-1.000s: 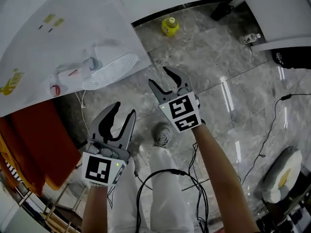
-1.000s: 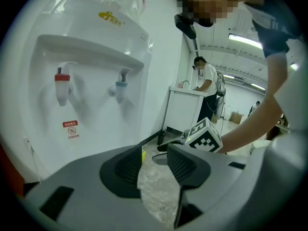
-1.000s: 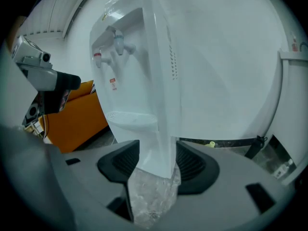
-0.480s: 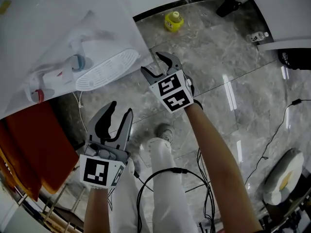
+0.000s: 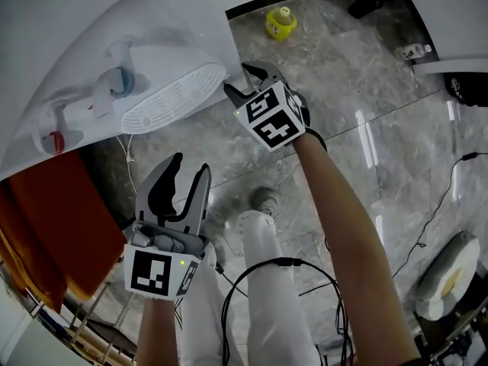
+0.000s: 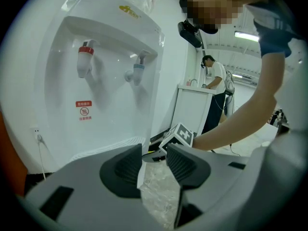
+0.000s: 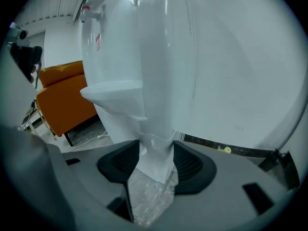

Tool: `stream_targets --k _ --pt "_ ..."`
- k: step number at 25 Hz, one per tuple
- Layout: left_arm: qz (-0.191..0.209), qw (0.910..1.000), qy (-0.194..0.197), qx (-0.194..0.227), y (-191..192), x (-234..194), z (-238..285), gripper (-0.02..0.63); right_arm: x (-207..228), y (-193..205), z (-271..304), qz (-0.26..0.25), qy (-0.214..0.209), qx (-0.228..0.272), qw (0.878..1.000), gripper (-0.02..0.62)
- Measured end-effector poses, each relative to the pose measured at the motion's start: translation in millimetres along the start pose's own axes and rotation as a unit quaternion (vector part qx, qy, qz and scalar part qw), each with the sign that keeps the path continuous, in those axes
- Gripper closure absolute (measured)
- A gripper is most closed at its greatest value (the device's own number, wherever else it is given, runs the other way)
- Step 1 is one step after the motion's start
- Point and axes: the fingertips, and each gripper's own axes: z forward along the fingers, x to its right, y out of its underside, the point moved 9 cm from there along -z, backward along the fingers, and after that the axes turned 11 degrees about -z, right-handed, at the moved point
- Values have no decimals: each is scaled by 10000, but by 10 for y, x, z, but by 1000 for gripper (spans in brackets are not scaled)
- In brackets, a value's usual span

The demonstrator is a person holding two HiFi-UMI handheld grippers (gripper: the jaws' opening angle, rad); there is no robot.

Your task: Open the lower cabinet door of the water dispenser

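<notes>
The white water dispenser (image 5: 91, 44) fills the upper left of the head view, with a red tap, a blue tap and a ribbed drip tray (image 5: 171, 101). My right gripper (image 5: 238, 80) sits just right of the tray, at the dispenser's front corner. In the right gripper view its jaws (image 7: 156, 158) have just been closing, and the white vertical edge of the lower cabinet (image 7: 156, 143) stands in the gap; I see no firm press. My left gripper (image 5: 191, 166) hangs lower over the floor, open, with nothing between its pads (image 6: 154, 153). The cabinet door's face is hidden.
An orange seat (image 5: 53, 219) stands left of the dispenser. The dispenser's cord (image 5: 128, 166) trails on the marble floor. A yellow bottle (image 5: 280, 23) lies by the wall. Black cables (image 5: 435, 204) cross the floor at right. My own leg and shoe (image 5: 263, 200) are between the arms.
The right gripper has moved toward the dispenser and now sits at its corner by the drip tray. The left gripper has sunk only slightly.
</notes>
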Motion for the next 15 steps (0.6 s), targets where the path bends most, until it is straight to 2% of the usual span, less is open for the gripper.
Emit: stream_targets --k 6,15 --pt "13 10000 -31 1 3 -56 -23 445 10 0 -9 258 -8 28 9997 377" --pt "-76 10000 -6 22 52 -76 -55 445 -59 6 -28 601 233 -11 9979 382"
